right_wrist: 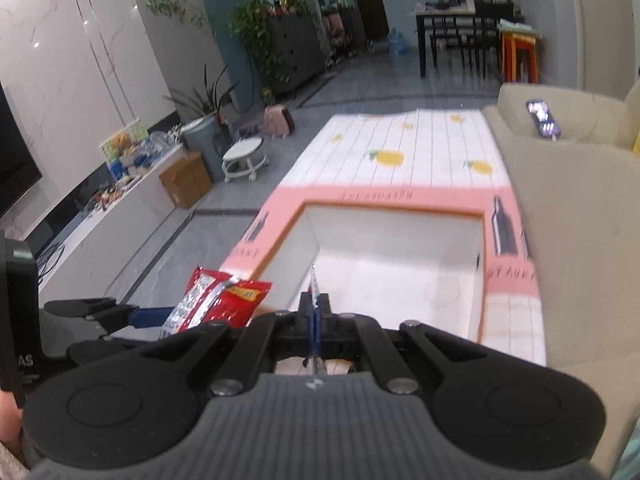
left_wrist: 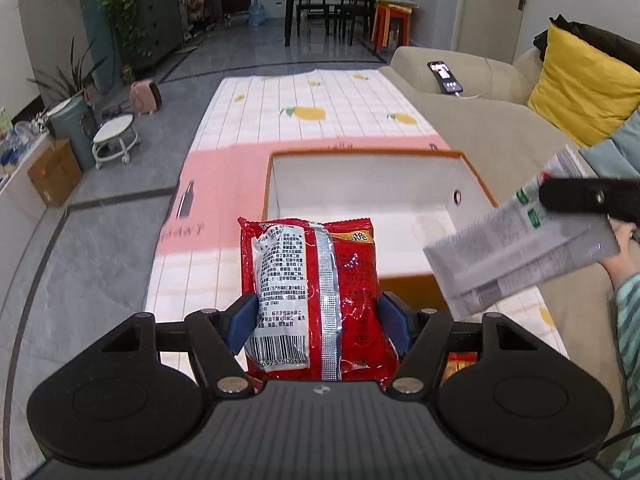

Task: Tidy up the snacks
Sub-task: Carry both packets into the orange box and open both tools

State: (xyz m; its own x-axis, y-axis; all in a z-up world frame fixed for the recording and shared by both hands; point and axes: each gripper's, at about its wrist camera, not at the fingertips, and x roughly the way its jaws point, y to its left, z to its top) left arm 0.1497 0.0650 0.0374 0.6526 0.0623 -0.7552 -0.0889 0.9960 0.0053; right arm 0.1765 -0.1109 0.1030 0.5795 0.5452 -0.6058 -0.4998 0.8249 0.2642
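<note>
My left gripper [left_wrist: 316,312] is shut on a red snack bag [left_wrist: 312,292] with a white label and silver seam, held upright just in front of the white, orange-rimmed box [left_wrist: 360,156]. The same red bag [right_wrist: 224,300] and the left gripper [right_wrist: 132,316] show at the lower left of the right wrist view. My right gripper [right_wrist: 316,312] is shut on a silver-grey snack packet, seen edge-on [right_wrist: 314,300] between the pads. In the left wrist view that packet [left_wrist: 520,244] hangs above the box's right wall. The box interior [right_wrist: 400,264] looks empty.
The box stands on a table with a pink and lemon-print cloth [left_wrist: 304,96]. A beige sofa [left_wrist: 480,128] with a phone [left_wrist: 445,76] and a yellow cushion [left_wrist: 580,84] runs along the right. An orange snack [left_wrist: 460,362] peeks out under the left gripper. A stool [left_wrist: 114,136] and a cardboard box [left_wrist: 54,172] stand on the floor at left.
</note>
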